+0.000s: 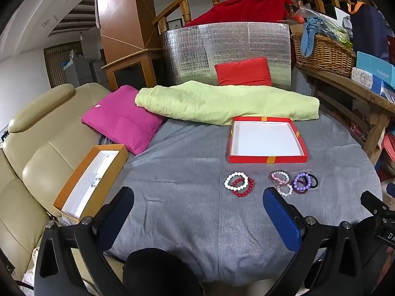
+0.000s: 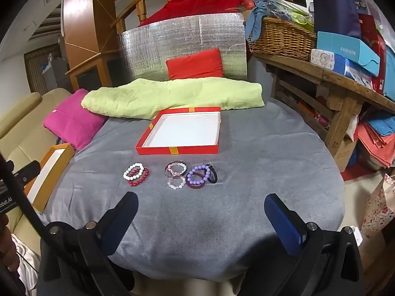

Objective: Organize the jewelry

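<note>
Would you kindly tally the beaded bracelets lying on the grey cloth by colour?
White round-bead bracelet: 1
Red round-bead bracelet: 1
Pink round-bead bracelet: 1
Clear round-bead bracelet: 1
Purple round-bead bracelet: 1
Total: 5

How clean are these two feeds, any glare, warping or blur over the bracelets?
Left wrist view: heavy fisheye bending at the edges, dark corners; the bracelets look sharp, soft glare on the silver foil panel. Right wrist view: same warping, bracelets crisp, a dim shadow on the grey cloth near the open jaws.
</note>
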